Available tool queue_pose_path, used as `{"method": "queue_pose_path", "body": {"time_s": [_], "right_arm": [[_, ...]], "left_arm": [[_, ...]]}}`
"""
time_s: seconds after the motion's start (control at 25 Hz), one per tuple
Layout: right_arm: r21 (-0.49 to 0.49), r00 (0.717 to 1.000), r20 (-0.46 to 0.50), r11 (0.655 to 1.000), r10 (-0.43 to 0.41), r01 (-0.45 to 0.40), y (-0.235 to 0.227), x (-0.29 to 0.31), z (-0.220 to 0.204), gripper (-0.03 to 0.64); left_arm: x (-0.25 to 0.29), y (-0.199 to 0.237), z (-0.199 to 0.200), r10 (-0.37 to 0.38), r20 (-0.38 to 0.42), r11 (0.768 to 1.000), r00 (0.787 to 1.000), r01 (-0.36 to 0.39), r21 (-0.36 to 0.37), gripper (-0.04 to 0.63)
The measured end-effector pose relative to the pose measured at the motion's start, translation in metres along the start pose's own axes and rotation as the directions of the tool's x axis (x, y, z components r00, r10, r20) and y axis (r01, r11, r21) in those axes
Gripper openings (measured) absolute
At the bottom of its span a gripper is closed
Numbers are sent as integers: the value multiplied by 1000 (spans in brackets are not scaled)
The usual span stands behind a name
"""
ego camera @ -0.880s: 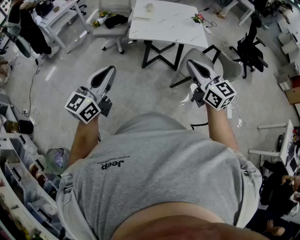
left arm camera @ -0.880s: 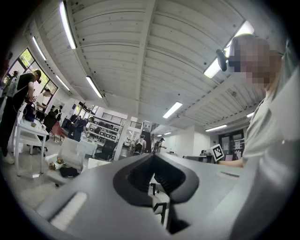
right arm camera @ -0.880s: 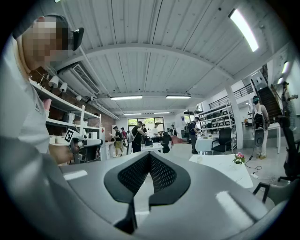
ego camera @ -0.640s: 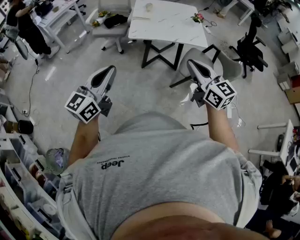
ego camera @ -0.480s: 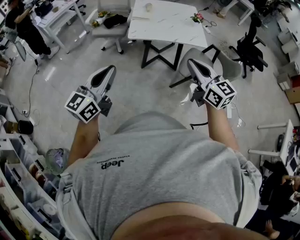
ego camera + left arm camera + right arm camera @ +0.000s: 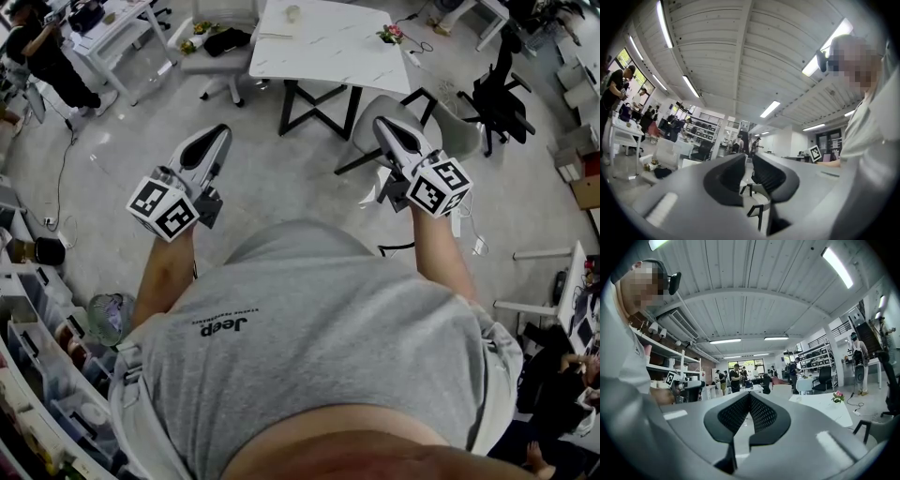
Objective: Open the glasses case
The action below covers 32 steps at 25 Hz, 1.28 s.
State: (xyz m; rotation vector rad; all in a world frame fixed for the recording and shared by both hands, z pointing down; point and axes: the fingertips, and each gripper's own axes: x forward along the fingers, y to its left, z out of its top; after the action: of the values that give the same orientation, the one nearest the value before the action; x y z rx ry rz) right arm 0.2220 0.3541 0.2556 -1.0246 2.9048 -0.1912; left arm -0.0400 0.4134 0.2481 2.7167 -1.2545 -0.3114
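No glasses case can be made out in any view. I stand over a pale floor and hold both grippers out in front at waist height. In the head view my left gripper [image 6: 218, 135] points up and right, jaws together with nothing between them. My right gripper [image 6: 382, 123] points up and left, also shut and empty. The left gripper view shows the left gripper [image 6: 748, 156] with its dark ribbed pads [image 6: 769, 172] closed at the tips against the room. In the right gripper view the right gripper [image 6: 749, 394] has its meshed pads [image 6: 761, 412] meeting at the tips.
A white marble table [image 6: 328, 52] on black legs stands ahead, with a small flower pot [image 6: 391, 35] on its right edge. A grey chair [image 6: 448, 131] sits under my right gripper, a black office chair [image 6: 498, 94] further right. Shelves [image 6: 37, 356] line the left; a person [image 6: 45, 52] stands far left.
Both grippers keep their pose, shut and empty. The head view has shifted slightly, and the person at the far left has moved a little.
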Motion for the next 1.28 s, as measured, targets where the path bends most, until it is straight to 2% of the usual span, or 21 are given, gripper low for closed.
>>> {"method": "queue_pose_path", "body": {"time_s": [0.04,0.12,0.2,0.24,0.36,0.6,0.84,1.04,1.28], "right_arm": [[2,1000,3,1000,5,-5,-2,-4,0,6],[7,1000,8,1000,16,-16,-7,-12,0,6],[11,1000,7,1000,28,-28,-12,-22,0,6],[11,999,6,999,33,-33,-17,-28,0,6],[12,999,6,999,45,-45,-33,-44,0,6],[20,998,18,998,62,-62,-73,-70,-2,6],[32,997,26,997,74,-75,-95,-68,-6,6],[32,997,18,997,73,-73,-101,-44,-10,6],[0,999,1,999,39,-39,-97,22,-13,6]], "left_arm": [[4,-5,-1,-7,-5,1000,1000,7,-6,104],[11,-13,-2,-7,-12,1000,1000,7,-13,257],[19,-20,-4,13,-16,1000,1000,-13,-4,353],[23,-25,-6,26,-17,1000,1000,-26,2,379],[39,-38,-13,54,-16,998,998,-54,14,396],[75,-69,-33,64,-34,998,997,-63,24,400],[92,-73,-42,76,-62,997,995,-74,26,400],[93,-45,-42,85,-66,996,994,-82,36,400],[96,32,-40,40,-44,999,998,-41,-5,400]]}}
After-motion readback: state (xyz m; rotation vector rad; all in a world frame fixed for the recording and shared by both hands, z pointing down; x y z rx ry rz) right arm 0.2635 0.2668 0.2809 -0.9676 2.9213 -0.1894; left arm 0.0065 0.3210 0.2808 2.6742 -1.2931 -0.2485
